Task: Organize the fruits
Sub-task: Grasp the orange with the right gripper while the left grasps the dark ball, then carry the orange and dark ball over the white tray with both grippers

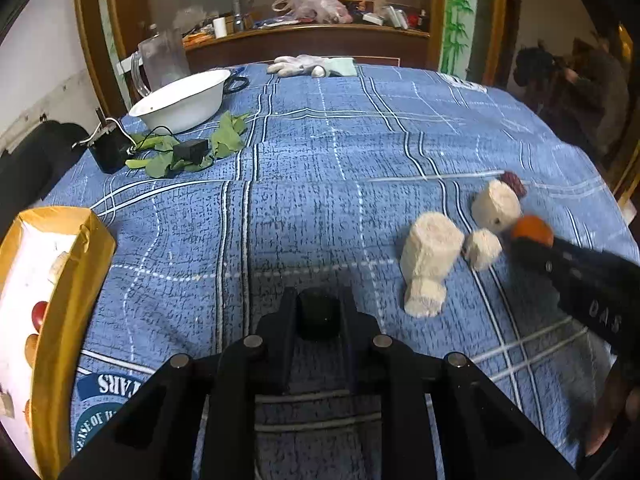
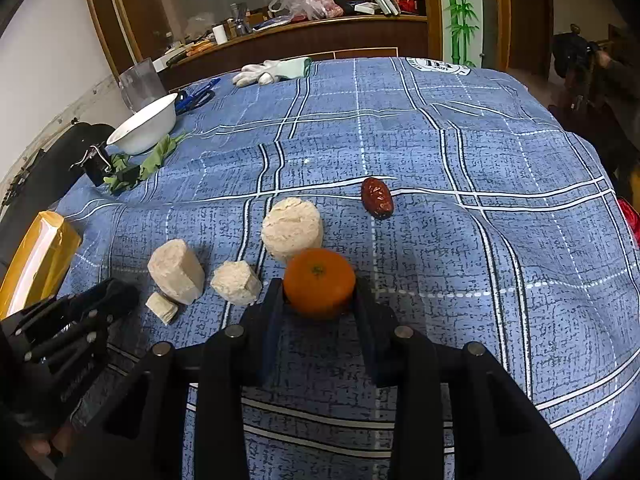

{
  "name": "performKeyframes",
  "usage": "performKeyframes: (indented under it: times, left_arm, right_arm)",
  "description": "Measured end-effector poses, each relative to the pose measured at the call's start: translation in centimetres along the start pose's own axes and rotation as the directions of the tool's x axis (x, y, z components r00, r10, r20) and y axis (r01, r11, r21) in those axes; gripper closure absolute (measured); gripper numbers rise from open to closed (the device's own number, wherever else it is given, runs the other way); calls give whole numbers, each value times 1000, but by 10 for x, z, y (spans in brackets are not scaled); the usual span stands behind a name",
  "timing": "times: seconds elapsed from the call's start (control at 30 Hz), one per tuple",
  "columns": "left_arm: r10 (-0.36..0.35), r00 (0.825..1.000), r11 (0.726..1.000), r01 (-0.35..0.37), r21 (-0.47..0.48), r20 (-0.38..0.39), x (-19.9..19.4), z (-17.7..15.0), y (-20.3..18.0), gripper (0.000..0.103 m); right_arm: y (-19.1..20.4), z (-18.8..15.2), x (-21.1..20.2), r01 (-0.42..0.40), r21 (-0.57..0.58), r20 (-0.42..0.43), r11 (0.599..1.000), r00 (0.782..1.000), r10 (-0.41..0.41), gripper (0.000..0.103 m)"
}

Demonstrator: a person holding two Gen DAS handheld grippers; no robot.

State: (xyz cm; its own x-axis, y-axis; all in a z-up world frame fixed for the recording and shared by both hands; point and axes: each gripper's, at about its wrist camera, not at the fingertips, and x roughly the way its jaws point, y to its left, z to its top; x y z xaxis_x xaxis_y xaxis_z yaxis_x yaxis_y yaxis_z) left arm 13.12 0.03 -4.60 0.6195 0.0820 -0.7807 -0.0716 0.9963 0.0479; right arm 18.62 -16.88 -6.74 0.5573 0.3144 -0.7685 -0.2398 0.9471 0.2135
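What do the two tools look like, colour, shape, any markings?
Both are matte black. The left tool has two flat, straight fingers on jointed bars, with round silver pins at the pivots. The right tool is built the same way: black bars, silver pivot pins, flat fingers. From the left camera, the right tool's side shows raised letters, seemingly "DAS". No cables or sleeves are visible.

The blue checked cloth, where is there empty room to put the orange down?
The blue checked cloth lies bare right of the wrinkled dark red date, and across the middle between the white bowl and the pale cut chunks. It is crowded around those chunks, where the right gripper holds the round orange fruit, and by the green leaves.
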Motion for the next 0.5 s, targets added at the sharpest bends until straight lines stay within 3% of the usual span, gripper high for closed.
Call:
performKeyframes:
  times: [0.27,0.5]
  left_arm:
    - [-75,996,996,76,-44,38,-31,-16,27,85]
    - [-170,979,981,179,-80,111,-61,-34,53,85]
  right_arm:
    - [8,-2,-7,40,-26,18,999,999,-40,67]
    - [28,-19,-40,35,-74,59,997,998,-31,67]
